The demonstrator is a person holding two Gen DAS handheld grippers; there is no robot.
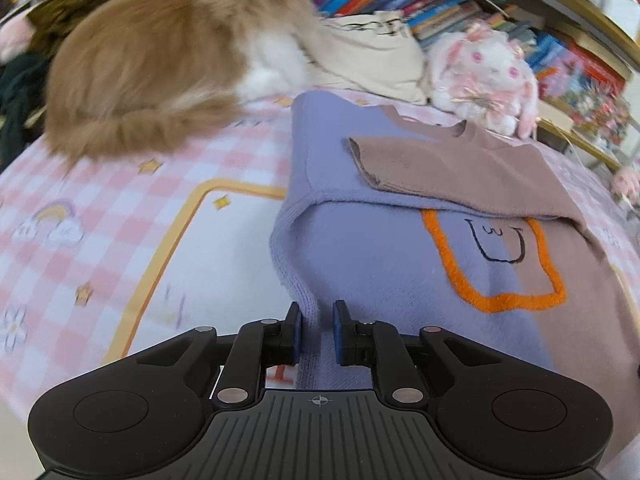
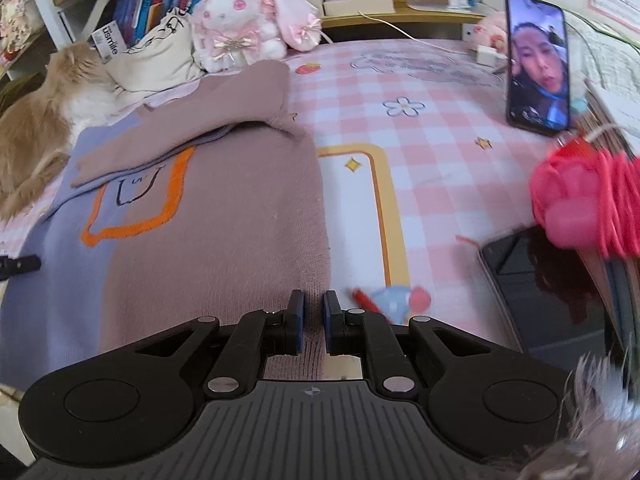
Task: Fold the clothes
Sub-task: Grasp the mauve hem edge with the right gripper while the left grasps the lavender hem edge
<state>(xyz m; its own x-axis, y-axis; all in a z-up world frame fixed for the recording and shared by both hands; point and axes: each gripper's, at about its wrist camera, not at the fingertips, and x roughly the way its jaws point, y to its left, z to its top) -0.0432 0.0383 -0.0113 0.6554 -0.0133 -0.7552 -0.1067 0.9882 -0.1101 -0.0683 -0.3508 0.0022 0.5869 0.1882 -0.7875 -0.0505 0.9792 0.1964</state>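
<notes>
Claws angled down: left claw (image 1: 317,332) and right claw (image 2: 313,328) each pinch the sweater's (image 2: 224,216) near hem.

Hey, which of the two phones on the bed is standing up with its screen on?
The phone propped upright at the far right, screen lit. The other phone lies flat and dark, nearer the right tongs.

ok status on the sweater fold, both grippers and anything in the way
Left gripper shut on sweater hem, purple side. Right gripper shut on hem, mauve side. Both sleeves folded in. Cat beside the sweater's far end.
</notes>
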